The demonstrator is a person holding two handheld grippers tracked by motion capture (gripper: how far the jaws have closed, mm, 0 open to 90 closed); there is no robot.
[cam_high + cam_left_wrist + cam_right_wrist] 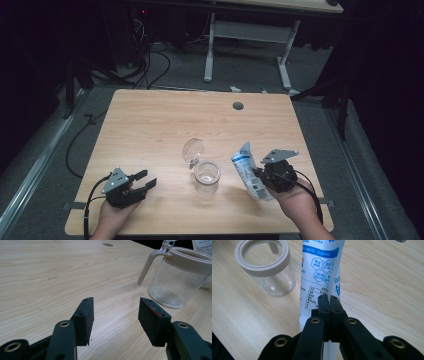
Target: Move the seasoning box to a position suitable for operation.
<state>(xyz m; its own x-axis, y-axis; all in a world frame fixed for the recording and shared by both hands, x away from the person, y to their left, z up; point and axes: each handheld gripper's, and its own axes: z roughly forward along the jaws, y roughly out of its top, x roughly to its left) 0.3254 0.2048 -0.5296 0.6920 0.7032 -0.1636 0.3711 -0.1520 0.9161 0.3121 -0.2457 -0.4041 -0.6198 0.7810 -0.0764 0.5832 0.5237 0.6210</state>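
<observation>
A white and blue printed pouch stands tilted just right of a clear glass jar near the wooden table's front edge. The right gripper pinches the pouch's thin edge seam, jaws fully closed on it. The pouch looks soft and floppy, likely light; a grip on the flat seam seems safest. The jar, its hinged lid flipped open, looks fragile and slippery. The left gripper rests apart, jaws open and empty.
</observation>
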